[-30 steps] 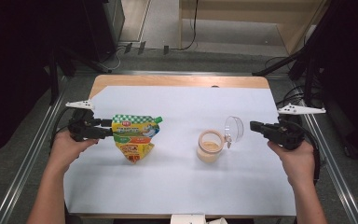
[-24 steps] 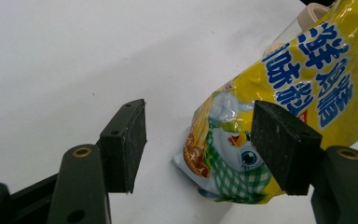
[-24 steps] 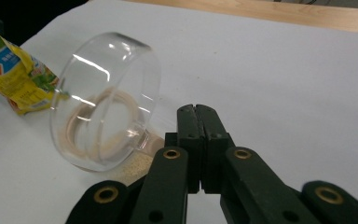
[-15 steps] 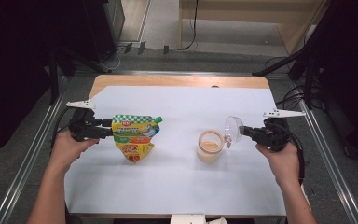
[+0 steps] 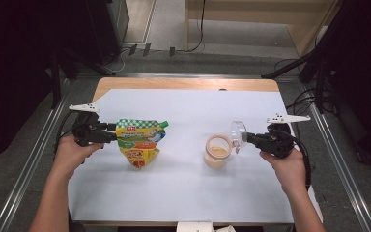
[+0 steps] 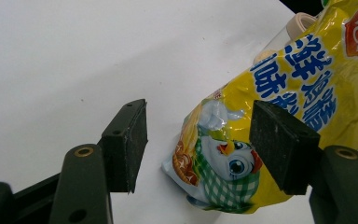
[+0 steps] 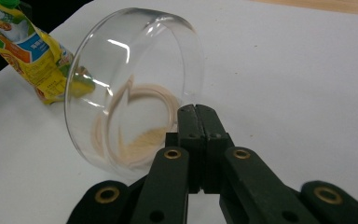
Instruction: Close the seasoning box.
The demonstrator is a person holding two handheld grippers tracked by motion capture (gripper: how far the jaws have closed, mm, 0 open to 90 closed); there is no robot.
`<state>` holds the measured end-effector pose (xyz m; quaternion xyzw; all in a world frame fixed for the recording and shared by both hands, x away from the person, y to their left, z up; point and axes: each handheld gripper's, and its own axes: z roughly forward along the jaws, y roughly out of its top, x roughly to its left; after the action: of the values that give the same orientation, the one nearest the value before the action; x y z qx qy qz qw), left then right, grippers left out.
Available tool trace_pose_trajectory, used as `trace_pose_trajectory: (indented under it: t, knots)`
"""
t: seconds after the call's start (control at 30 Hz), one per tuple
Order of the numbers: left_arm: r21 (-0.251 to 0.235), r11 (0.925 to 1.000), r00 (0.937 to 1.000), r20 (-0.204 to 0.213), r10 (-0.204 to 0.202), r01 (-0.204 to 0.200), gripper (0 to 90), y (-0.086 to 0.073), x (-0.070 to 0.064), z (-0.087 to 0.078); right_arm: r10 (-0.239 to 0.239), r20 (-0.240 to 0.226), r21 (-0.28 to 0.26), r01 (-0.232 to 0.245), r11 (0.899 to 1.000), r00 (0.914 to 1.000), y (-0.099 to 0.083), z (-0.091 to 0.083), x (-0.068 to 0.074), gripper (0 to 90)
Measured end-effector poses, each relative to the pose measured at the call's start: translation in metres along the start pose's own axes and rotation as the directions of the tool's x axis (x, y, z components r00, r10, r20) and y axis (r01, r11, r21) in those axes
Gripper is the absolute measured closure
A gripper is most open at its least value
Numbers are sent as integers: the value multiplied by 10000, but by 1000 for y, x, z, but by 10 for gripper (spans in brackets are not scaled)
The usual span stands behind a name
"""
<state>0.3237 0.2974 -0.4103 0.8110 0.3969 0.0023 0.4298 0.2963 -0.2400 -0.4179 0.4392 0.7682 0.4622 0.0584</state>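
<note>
Right gripper view shows the right gripper with its two black jaws pressed together, clamped on the rim of a clear round lid that stands on edge, tilted. Through the lid, a jar with tan powder inside is visible on the white table surface. High view places this gripper at the right side of the table, held by the right hand, with the lid raised just beside the open jar. Left gripper view shows the left gripper with its jaws spread wide apart; the yellow pouch lies between them, its lower corner with a cartoon chick print resting on the white surface, and neither pad visibly presses it. High view places the left gripper at the left edge of the pouch, held by the left hand. Pouch and jar sit well apart.
</note>
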Motion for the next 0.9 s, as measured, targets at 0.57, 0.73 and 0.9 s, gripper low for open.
trace_pose_trajectory:
  t: [0.57,0.73,0.9]
  knots:
    - [109,9999,9999,-148,-23,24,371,-2,1,2,-671,56,172,670,9976,9977,2,3,14,878]
    - [75,10000,9999,-166,22,-20,367,-2,1,2,-690,193,203,686,9974,9974,0,3,10,819]
    - [102,9999,9998,-208,28,-26,365,-1,1,2,-615,268,197,610,9979,9977,-3,3,4,732]
